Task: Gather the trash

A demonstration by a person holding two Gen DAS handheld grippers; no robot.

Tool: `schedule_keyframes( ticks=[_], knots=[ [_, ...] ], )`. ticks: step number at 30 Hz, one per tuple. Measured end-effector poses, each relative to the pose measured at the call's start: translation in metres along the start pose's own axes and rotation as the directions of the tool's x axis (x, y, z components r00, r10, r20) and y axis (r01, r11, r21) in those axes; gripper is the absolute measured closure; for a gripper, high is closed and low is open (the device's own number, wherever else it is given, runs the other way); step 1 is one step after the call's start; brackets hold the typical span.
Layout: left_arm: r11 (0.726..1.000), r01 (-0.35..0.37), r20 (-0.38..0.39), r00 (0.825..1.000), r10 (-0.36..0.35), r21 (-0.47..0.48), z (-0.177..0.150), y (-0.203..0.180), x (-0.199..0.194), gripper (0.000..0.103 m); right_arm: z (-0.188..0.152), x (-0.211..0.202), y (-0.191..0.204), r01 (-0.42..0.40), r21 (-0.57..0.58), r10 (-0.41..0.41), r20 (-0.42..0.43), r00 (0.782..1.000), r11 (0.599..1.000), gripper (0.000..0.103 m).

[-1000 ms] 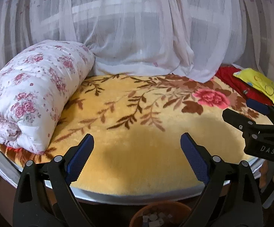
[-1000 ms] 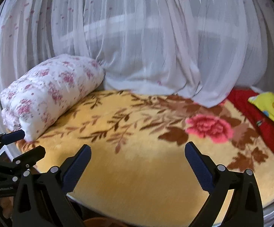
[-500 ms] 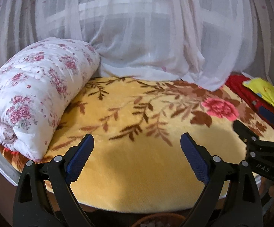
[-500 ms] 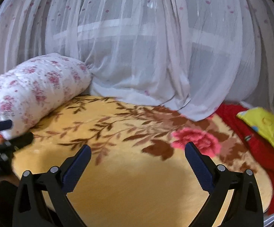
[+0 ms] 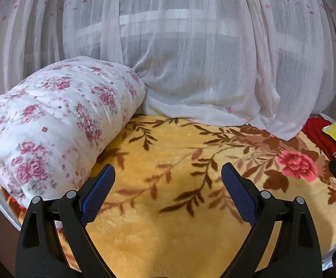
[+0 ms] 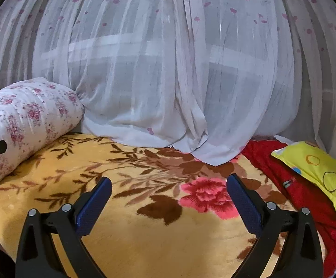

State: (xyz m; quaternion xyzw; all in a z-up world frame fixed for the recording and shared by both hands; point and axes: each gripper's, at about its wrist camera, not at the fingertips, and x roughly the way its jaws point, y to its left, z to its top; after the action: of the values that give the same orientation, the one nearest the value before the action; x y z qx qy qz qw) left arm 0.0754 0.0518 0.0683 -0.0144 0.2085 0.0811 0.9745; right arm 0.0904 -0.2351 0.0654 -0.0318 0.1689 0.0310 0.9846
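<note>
Both the left gripper (image 5: 168,192) and right gripper (image 6: 166,202) hover with fingers spread wide and empty over the yellow floral blanket (image 5: 168,231), where no trash shows, so its feel and grasp point cannot be judged.

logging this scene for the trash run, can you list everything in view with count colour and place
blanket: 1, yellow with brown leaves and pink flowers, covers the bed
rolled quilt: 1, white with pink roses, left end of the bed
curtain: 1, sheer white with pink specks, behind the bed, hem on the blanket
red cloth: 1, red, right end of the bed
pillow: 1, yellow with ring print, on the red cloth
trash: none visible
left gripper: 1, black with blue pads, open, over the blanket
right gripper: 1, same colours, open, over the blanket
</note>
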Motion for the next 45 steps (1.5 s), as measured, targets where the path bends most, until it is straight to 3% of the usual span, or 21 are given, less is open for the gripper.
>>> schedule_keyframes(
  ticks=[13,23,45],
  knots=[
    [1.0,-0.011,0.013,1.0,0.011,0.0,0.002,0.005,0.055,0.012,-0.003,0.054,-0.005,0.069,0.013,-0.07,0.028,0.997,0.998,0.005],
    [0.999,-0.028,-0.005,1.0,0.027,-0.036,0.005,0.016,0.091,0.012,-0.006,0.085,-0.011,0.073,0.036,-0.073,0.004,0.997,0.997,0.005],
    [0.998,-0.038,0.016,0.999,0.039,-0.046,0.007,0.022,0.111,0.012,-0.008,0.101,-0.011,0.093,0.031,-0.094,0.011,0.996,0.995,0.005]
  ],
)
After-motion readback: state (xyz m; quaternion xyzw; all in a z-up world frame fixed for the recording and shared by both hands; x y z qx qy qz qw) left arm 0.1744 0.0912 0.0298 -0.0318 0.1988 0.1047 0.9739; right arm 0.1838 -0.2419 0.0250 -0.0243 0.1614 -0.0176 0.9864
